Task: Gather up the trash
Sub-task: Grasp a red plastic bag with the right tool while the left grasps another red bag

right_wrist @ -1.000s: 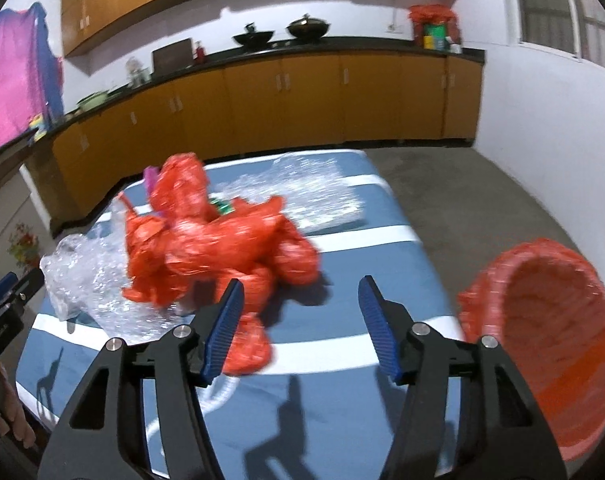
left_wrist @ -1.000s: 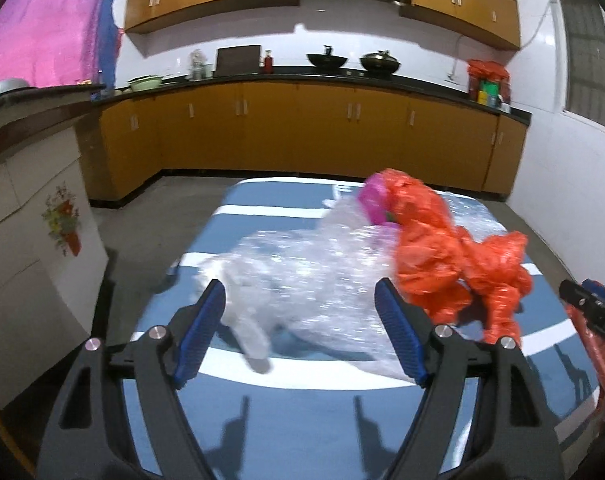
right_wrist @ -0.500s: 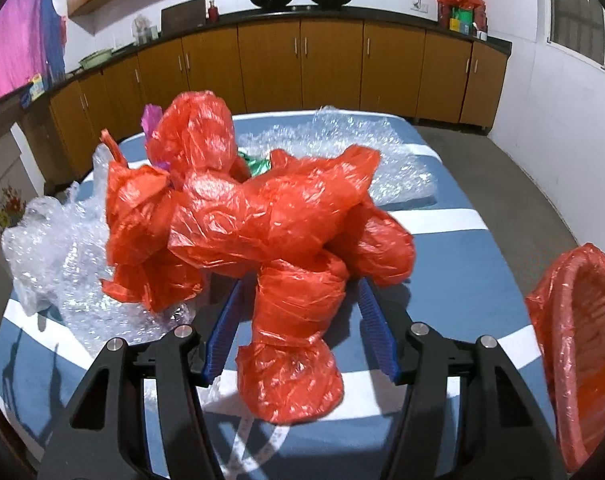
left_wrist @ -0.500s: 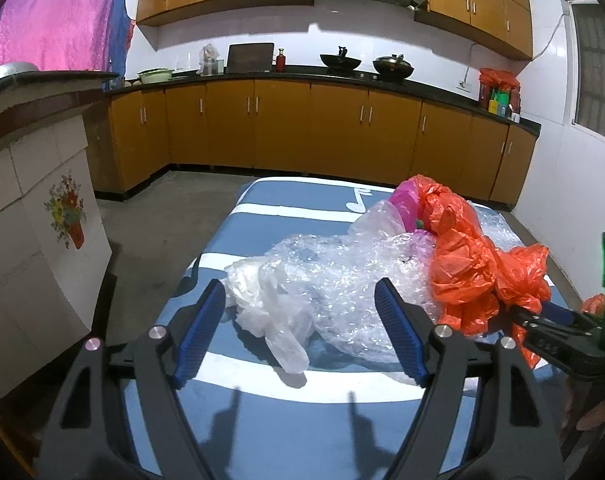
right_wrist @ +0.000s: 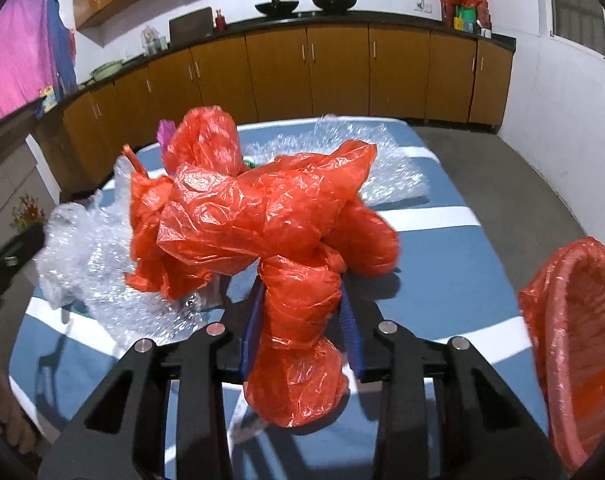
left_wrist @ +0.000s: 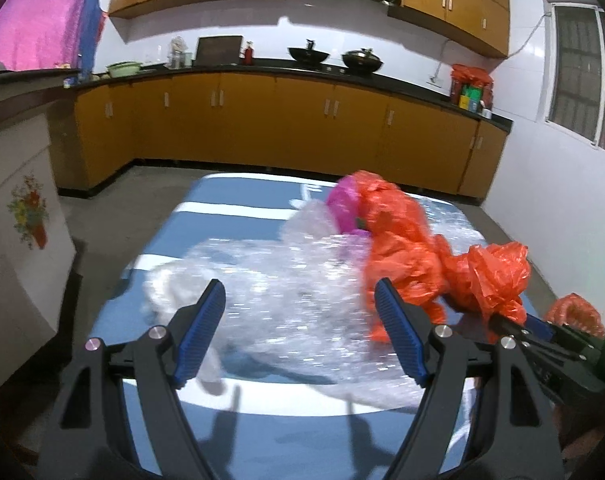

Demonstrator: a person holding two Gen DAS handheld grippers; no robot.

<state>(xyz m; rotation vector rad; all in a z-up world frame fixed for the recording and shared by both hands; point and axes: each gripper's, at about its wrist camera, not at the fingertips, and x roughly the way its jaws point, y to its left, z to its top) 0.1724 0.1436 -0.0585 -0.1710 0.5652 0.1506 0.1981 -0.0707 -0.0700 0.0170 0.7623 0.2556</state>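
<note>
A crumpled orange plastic bag [right_wrist: 262, 216] lies in the middle of the blue striped table [right_wrist: 442, 272]. My right gripper [right_wrist: 302, 304] has its jaws closing, and the blue pads press on the bag's nearest lobe. In the left wrist view the same orange bag [left_wrist: 402, 240] sits right of a heap of clear bubble wrap [left_wrist: 270, 264], and the right gripper [left_wrist: 514, 320] reaches it from the right. My left gripper [left_wrist: 298, 292] hovers open just short of the bubble wrap, with nothing between its pads. A pink scrap [left_wrist: 342, 204] pokes out behind the orange bag.
A bin lined with an orange bag [right_wrist: 574, 320] stands off the table's right side. A second sheet of bubble wrap [right_wrist: 382, 160] lies at the far side of the table. Brown kitchen cabinets [left_wrist: 302, 132] line the back wall, and a tiled counter [left_wrist: 18, 208] stands left.
The right gripper came forward and down onto the orange bag, and its jaws narrowed from wide apart to pressing on the near lobe. The left gripper shifted sideways slightly, still open.
</note>
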